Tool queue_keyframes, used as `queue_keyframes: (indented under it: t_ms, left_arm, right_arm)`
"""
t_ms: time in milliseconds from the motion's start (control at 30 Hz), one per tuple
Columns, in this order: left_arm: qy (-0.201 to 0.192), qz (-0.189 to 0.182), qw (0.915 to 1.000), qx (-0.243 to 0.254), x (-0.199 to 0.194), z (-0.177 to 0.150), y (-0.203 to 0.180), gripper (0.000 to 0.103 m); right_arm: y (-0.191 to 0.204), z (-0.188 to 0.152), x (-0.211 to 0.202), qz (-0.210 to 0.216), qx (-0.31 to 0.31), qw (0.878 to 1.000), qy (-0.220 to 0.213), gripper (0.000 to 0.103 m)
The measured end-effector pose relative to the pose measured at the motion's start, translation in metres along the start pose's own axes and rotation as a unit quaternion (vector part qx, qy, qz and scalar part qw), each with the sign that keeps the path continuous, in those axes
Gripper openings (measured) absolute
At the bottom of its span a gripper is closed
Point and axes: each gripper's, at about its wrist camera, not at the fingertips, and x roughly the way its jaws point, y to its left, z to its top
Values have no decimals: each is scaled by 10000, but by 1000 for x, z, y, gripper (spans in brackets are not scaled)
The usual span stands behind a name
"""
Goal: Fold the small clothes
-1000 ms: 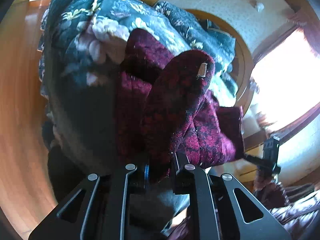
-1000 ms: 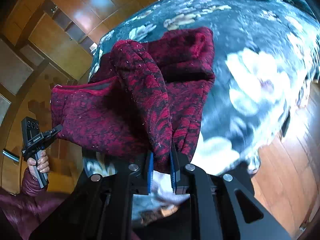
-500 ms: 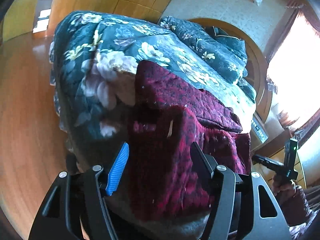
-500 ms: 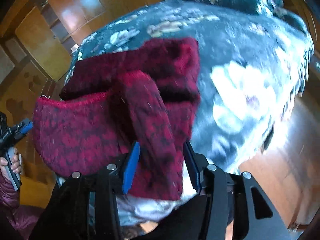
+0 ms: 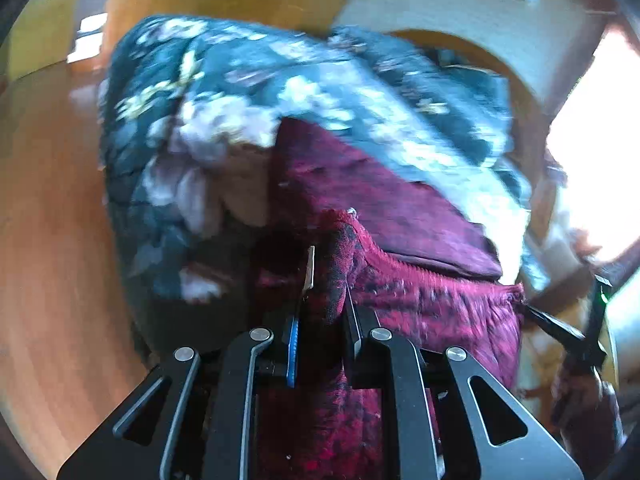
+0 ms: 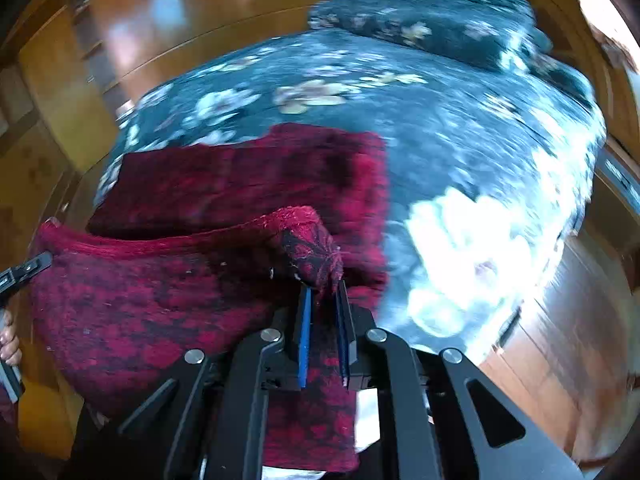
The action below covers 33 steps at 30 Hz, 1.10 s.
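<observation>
The left tongs point(image 5: 322, 332) have just closed and now pinch a bunched fold of a dark red knitted garment point(image 5: 432, 304). The right tongs point(image 6: 323, 332) have likewise just closed, clamped on another fold of it. The garment lies on a bed point(image 6: 460, 128) covered by a dark blue flowered quilt, soft and puffy. Around the bed are a glossy wooden floor point(image 5: 48, 240) and wooden cupboards point(image 6: 52, 92).

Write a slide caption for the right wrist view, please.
Right gripper pinching the red garment on a floral quilt.
</observation>
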Motion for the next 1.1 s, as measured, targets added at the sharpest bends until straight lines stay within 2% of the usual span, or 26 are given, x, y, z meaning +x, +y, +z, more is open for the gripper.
queue_keyframes:
  t_ms: [33, 67, 100, 133, 200, 267, 300, 367, 433, 500, 533, 633, 700, 767, 833, 867, 967, 1100]
  left_arm:
    - [129, 176, 9998, -17, 11, 1, 0, 16]
    - [289, 287, 9991, -68, 26, 1, 1, 16]
    - [347, 369, 9987, -71, 32, 0, 1, 18]
    - [347, 428, 9985, -36, 35, -1, 0, 19]
    - [279, 491, 9984, 83, 35, -3, -2, 20]
    - [240, 447, 9987, 105, 30, -3, -1, 28]
    - [229, 437, 9987, 103, 29, -2, -1, 31]
    - [185, 405, 9989, 125, 24, -2, 1, 33]
    - [145, 429, 9988, 186, 21, -1, 0, 33]
    - [93, 488, 9984, 274, 19, -1, -6, 33]
    - [55, 540, 9979, 346, 17, -2, -8, 33]
    - [-38, 682, 9963, 514, 15, -5, -14, 33]
    - [-83, 755, 9954, 592, 14, -7, -18, 33]
    - [-140, 847, 9939, 686, 13, -9, -21, 33]
    - [-189, 922, 9923, 805, 12, -11, -24, 33]
    - [-205, 950, 9917, 847, 12, -12, -26, 33]
    - [-246, 1053, 9889, 1017, 13, -15, -32, 33]
    - [-243, 1078, 9877, 1104, 15, -17, -36, 33]
  right_arm:
    - [-5, 0, 7, -122, 81, 9999, 74, 0]
    - [-14, 0, 20, -521, 201, 9982, 203, 0]
    - [-24, -1, 31, -578, 395, 9970, 346, 0]
    - [-43, -4, 45, -443, 844, 9937, 591, 0]
    - [-58, -9, 53, -344, 1222, 9895, 696, 0]
    - [-63, -14, 52, -135, 1339, 9884, 704, 0]
    - [-62, -16, 49, -14, 1331, 9888, 674, 4]
    - [-56, -16, 39, 12, 1160, 9918, 536, 5]
    - [-50, -14, 25, 187, 1073, 9934, 345, 18]
    - [-39, -12, 9, 432, 989, 9941, 126, 43]
    - [-32, -10, 5, 575, 924, 9941, 54, 52]
    - [-8, -5, 1, 849, 581, 9947, 6, 65]
    - [9, -4, 6, 918, 365, 9951, 100, 69]
    - [22, -5, 18, 701, 130, 9972, 236, 67]
    - [27, -6, 32, 312, -15, 9988, 380, 34]
    - [25, -7, 39, 213, 11, 9987, 458, 25]
    - [12, -11, 48, 222, 255, 9984, 464, 21]
    - [9, -14, 51, 185, 179, 9985, 490, 21]
